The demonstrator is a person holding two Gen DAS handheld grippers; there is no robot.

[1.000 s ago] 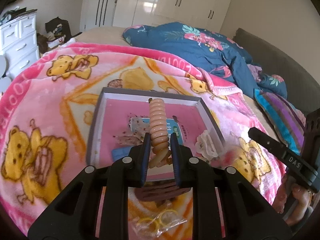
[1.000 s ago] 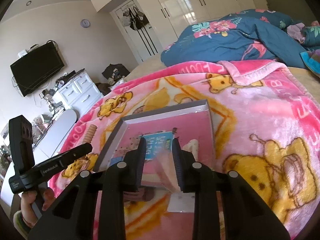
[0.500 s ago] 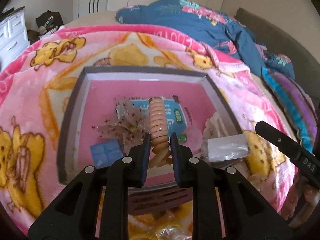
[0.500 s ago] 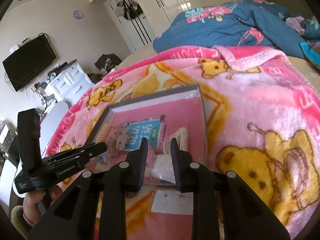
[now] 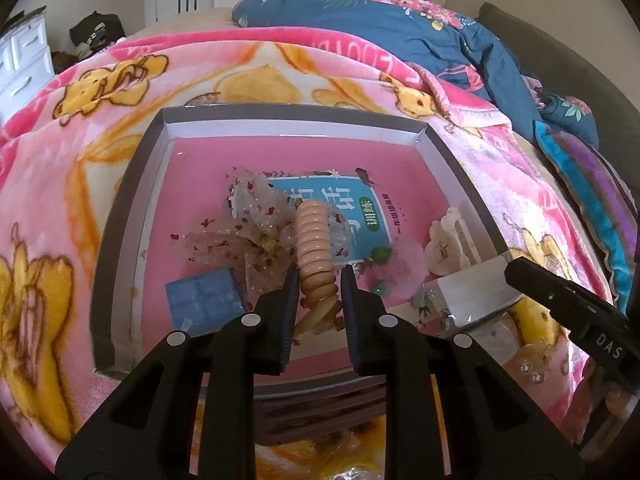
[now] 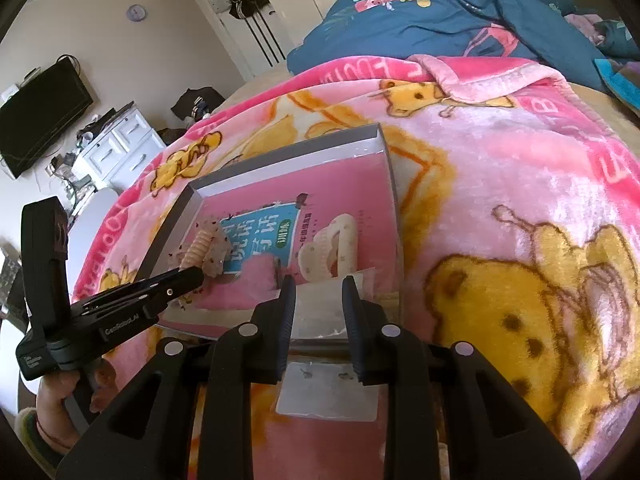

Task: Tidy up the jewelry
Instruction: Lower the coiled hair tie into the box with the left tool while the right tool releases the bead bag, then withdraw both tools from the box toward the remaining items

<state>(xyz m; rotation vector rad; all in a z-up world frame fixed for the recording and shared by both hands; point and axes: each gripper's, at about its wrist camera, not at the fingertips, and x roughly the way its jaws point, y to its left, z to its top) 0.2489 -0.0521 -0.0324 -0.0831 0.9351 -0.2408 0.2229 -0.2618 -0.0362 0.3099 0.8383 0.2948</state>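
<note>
A grey box lid (image 5: 132, 184) with a pink floor lies on the bed's pink blanket. My left gripper (image 5: 319, 280) is shut on a peach spiral hair tie (image 5: 314, 240) and holds it above the lid's near half; it also shows in the right wrist view (image 6: 200, 246). My right gripper (image 6: 319, 292) is shut on a clear plastic packet (image 6: 318, 312) at the lid's near right corner; the packet also shows in the left wrist view (image 5: 472, 288). Inside the lid lie a sheer bow (image 5: 248, 240), a blue square piece (image 5: 204, 300) and a cream claw clip (image 6: 332, 248).
A second clear packet with earrings (image 6: 328, 392) lies on the blanket below my right gripper. A dark brown comb-like clip (image 5: 320, 412) lies just in front of the lid. A rumpled blue floral duvet (image 5: 400, 32) lies behind. White drawers (image 6: 120, 144) stand at the left.
Both grippers have moved forward and lower over the lid. The hair tie now hangs over the lid's floor, and the packet has come to the lid's near right corner.
</note>
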